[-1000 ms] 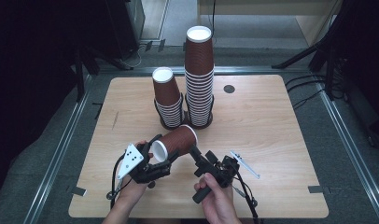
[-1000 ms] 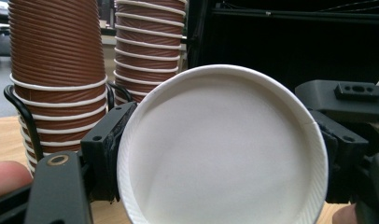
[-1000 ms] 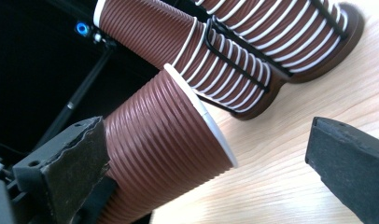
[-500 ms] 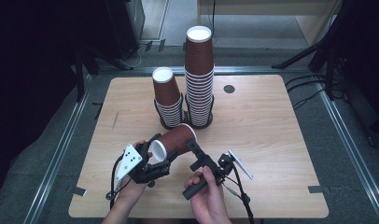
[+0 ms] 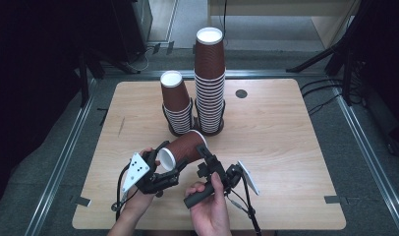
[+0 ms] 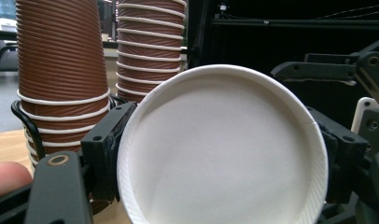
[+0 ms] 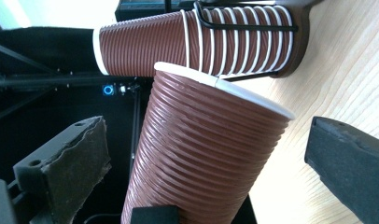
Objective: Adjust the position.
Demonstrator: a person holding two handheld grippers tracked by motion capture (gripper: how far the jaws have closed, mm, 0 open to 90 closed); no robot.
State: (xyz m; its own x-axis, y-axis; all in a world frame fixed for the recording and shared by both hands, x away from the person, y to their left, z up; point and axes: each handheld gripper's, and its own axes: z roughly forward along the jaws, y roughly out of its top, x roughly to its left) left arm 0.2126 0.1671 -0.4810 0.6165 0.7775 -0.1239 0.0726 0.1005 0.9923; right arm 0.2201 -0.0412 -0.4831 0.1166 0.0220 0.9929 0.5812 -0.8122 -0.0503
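The left tongs (image 5: 163, 164) grip a brown ribbed cup (image 5: 184, 147) at its base end, holding it sideways above the desk (image 5: 286, 132), before two cup stacks (image 5: 209, 83). The right tongs (image 5: 206, 156) stand open beside it.

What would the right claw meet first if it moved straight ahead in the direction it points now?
Probably the ribbed side of the brown cup, which lies between the right claw's open jaws and is held by the left claw. Beyond it stands the shorter cup stack.
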